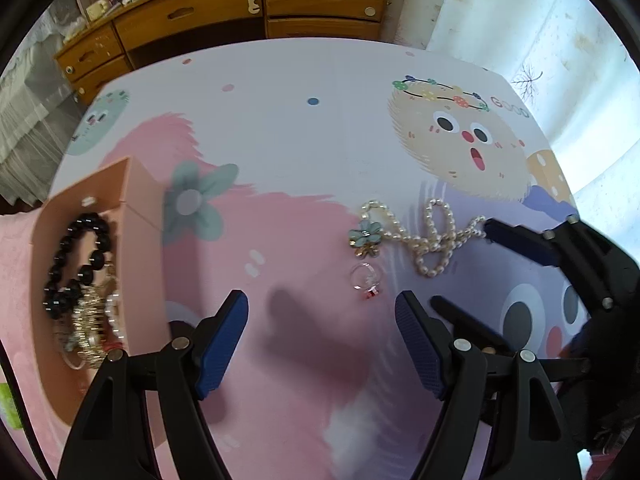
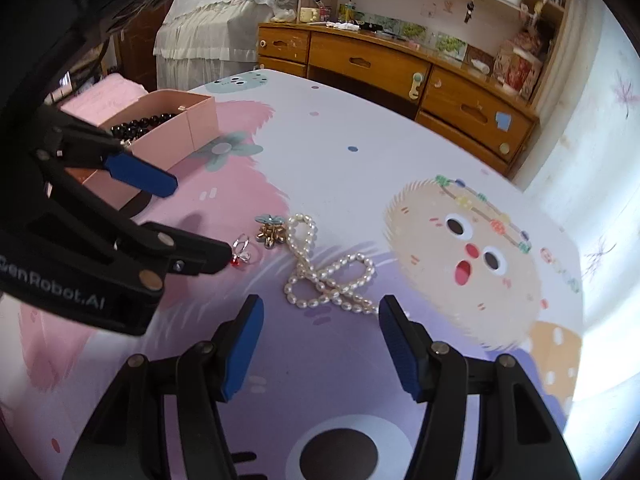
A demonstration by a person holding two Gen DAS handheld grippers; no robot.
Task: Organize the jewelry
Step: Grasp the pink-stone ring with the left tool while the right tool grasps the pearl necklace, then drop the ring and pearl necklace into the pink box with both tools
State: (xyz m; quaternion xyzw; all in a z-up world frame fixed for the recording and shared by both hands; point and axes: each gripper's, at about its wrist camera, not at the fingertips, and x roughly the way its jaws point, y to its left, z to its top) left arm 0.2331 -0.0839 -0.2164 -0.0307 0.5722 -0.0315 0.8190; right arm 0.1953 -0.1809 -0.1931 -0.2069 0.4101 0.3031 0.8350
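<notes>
The pearl necklace (image 2: 328,276) lies looped on the cartoon tablecloth (image 2: 360,168), a flower brooch (image 2: 272,232) and clear ring (image 2: 241,254) at its 9 o'clock. The right gripper (image 2: 320,346) hangs wide open and empty just short of it. The left gripper (image 1: 322,346) gapes empty too, the pink box (image 1: 144,216) of beads at its 10 o'clock.

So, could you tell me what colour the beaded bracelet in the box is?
Black bracelet, in the pink box; clearest in the left wrist view.

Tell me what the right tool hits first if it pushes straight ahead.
Most likely the white pearl necklace lying looped on the cartoon-print table cover, just beyond the open right tool. Depth is uncertain; it might pass above the strand.
</notes>
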